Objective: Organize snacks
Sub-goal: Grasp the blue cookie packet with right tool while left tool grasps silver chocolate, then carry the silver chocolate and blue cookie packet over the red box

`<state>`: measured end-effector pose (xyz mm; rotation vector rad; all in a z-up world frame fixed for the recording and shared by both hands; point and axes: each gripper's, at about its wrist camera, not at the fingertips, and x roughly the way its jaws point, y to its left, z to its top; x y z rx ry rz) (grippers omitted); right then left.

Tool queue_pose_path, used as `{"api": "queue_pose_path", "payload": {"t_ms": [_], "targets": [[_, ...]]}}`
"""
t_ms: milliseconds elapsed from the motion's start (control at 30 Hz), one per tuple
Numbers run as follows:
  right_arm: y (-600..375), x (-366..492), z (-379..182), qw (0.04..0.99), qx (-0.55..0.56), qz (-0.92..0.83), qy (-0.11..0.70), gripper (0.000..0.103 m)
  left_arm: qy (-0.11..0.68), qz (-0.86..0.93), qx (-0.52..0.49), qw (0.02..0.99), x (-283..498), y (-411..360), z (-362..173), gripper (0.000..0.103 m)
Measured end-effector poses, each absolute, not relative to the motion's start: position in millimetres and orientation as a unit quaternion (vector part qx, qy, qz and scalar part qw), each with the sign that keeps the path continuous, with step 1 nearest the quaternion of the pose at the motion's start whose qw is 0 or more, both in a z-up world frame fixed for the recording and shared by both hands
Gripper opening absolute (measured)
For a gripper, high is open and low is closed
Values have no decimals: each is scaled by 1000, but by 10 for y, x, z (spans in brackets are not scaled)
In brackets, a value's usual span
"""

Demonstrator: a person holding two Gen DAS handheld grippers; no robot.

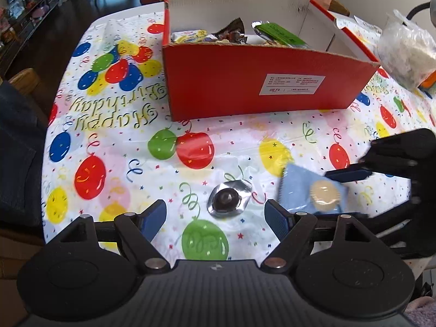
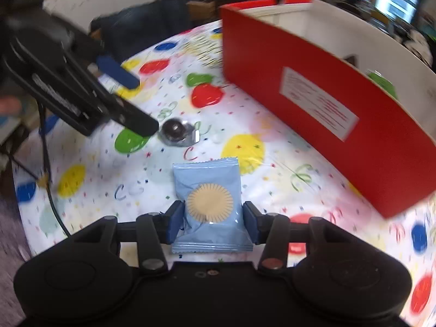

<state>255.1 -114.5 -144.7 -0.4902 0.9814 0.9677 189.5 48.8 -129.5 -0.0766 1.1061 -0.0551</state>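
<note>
A light blue snack packet (image 2: pixel 209 204) with a tan sun print lies on the balloon tablecloth. My right gripper (image 2: pixel 212 220) is shut on it, one pad pressing each side edge. In the left wrist view the same packet (image 1: pixel 302 190) shows at the right, with the right gripper (image 1: pixel 338 194) around it. A round dark snack in silver foil (image 1: pixel 228 200) lies just ahead of my left gripper (image 1: pixel 216 218), which hangs open above the cloth with nothing between its pads. The right wrist view shows that foil snack (image 2: pixel 177 133) beside the left gripper (image 2: pixel 136 100).
A red cardboard box (image 1: pixel 245 81) stands behind both snacks, with several wrapped snacks (image 1: pixel 275 34) inside. Its long wall (image 2: pixel 313 109) runs along the right in the right wrist view. A clear plastic bag (image 1: pixel 406 51) sits at the far right. A person's dark clothing (image 1: pixel 16 150) is at the table's left edge.
</note>
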Motion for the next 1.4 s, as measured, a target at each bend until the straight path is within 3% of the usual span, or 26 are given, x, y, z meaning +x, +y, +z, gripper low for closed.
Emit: {"api": "queue_pose_path", "payload": {"t_ms": [133,267,533,600,867,1400], "targets": [[-1308,2541,-1359,770,-178,409,456,46,529,-36,-21,847,1994,427,-1390,78],[-1427,2522,-1329,785,-154,380,465,46,536,-56,0,842,2048,337,-1486,59],[-1555,2477,-1232,804,-124,351,463,46,534,-75,26,842,2067,268,-1573,49],[-1575,2474,-1224,808,-120,344,463,46,530,-73,36,844,2055,246,-1573,39],[-1636,2469,-1216,820,-102,318,466,46,521,-67,50,849,2005,195,-1563,34],[-1759,2442,-1042,842,-40,273,464,46,527,-29,-25,849,1801,424,-1434,33]]}}
